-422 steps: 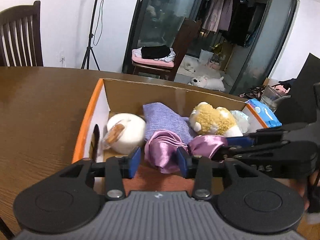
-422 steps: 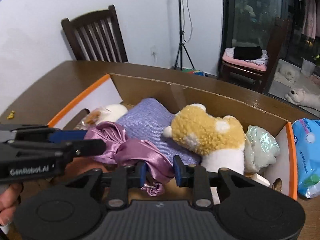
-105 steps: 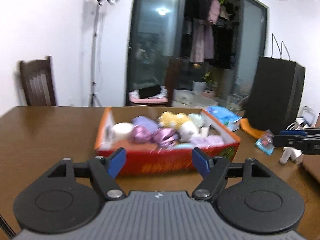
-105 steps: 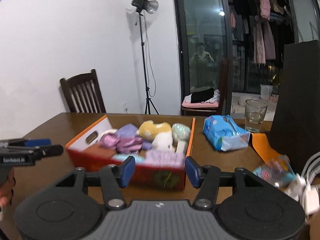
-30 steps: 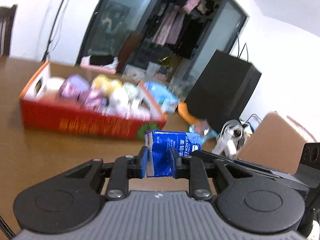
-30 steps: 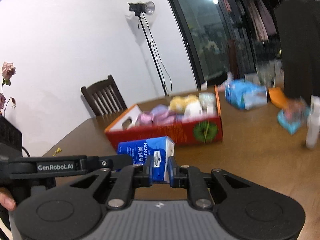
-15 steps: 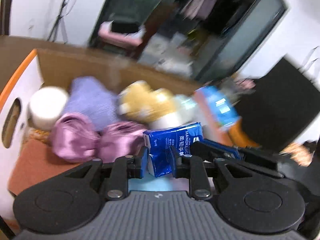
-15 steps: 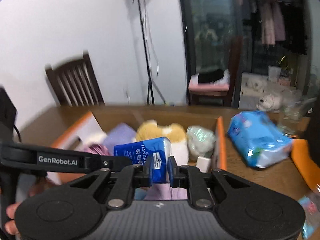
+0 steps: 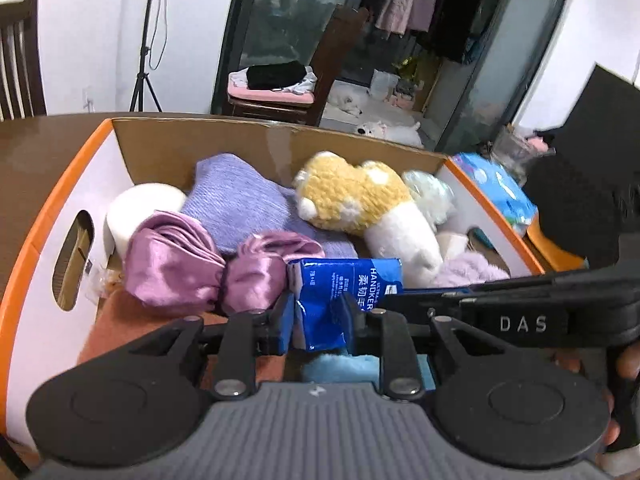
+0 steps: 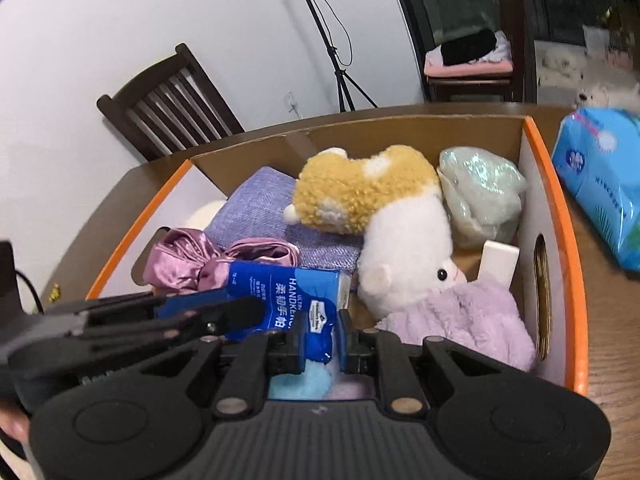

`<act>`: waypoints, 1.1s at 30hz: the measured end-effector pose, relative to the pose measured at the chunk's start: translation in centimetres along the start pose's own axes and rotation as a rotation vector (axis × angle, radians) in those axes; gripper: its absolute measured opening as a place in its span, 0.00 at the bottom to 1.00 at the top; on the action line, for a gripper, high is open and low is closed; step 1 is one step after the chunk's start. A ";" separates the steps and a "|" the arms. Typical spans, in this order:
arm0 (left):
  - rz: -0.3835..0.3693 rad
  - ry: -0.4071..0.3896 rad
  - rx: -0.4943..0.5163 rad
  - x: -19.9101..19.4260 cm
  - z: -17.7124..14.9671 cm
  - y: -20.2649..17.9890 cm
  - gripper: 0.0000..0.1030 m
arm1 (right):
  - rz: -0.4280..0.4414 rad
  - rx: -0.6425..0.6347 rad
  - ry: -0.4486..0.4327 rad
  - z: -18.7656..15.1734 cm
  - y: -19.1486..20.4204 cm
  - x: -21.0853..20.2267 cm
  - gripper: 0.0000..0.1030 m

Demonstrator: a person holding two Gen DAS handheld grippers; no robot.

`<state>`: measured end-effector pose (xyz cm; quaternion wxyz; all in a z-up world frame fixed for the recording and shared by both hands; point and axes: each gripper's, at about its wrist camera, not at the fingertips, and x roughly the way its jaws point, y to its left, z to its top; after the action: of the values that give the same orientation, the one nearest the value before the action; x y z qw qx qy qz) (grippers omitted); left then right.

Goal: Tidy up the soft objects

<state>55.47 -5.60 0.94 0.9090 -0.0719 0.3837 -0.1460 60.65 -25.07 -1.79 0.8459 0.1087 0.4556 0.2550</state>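
- Left wrist view: the left gripper point(image 9: 318, 314) is clenched on one end of a blue tissue pack point(image 9: 352, 292), its blue pads pressed into the wrapper.
- The right gripper point(image 9: 404, 298) reaches in from the right side of that view, its tip at the pack's far end.
- Right wrist view: the right gripper point(image 10: 320, 340) pinches the pack point(image 10: 288, 296) by a thin corner, jaws nearly together; the left gripper point(image 10: 224, 314) crosses in from the left, lying over the pack's front.
- The pack hangs over the near part of an orange-edged box point(image 10: 560, 216), above a pale blue fluffy item point(image 10: 300, 382).
- Beyond it in the box lie a pink satin bundle point(image 9: 180, 264), a lilac cloth point(image 9: 236, 200), a white round thing point(image 9: 136, 210) in the left corner, a yellow-and-white plush point(image 10: 380, 220), a pale green bag point(image 10: 480, 196) and a lilac fluffy item point(image 10: 468, 316).
- A bigger blue tissue bag point(image 10: 604, 176) lies on the table point(image 10: 612, 320) just outside the box's right wall.
- A chair point(image 10: 168, 100) stands behind the table.
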 end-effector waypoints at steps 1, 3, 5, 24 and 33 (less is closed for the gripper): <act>-0.006 0.009 0.011 -0.1 -0.2 -0.3 0.24 | -0.006 -0.007 0.005 -0.3 0.0 -0.4 0.14; -0.013 0.014 0.004 0.0 -0.6 -0.4 0.25 | -0.024 -0.018 0.009 -0.8 0.1 -1.0 0.15; -0.014 0.029 -0.013 -0.2 -0.4 -0.4 0.25 | -0.038 -0.001 0.010 -0.9 0.1 -1.2 0.16; 0.139 -0.269 0.130 -20.3 -0.3 -3.4 0.59 | -0.205 -0.140 -0.343 -4.0 7.7 -22.4 0.44; 0.247 -0.598 0.123 -22.0 -9.5 -3.8 0.95 | -0.330 -0.269 -0.754 -14.6 10.0 -21.8 0.80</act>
<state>33.20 -2.34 10.17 0.9949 -0.0098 0.0959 -0.0300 35.36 -28.90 9.71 0.9893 0.0086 0.0886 0.1158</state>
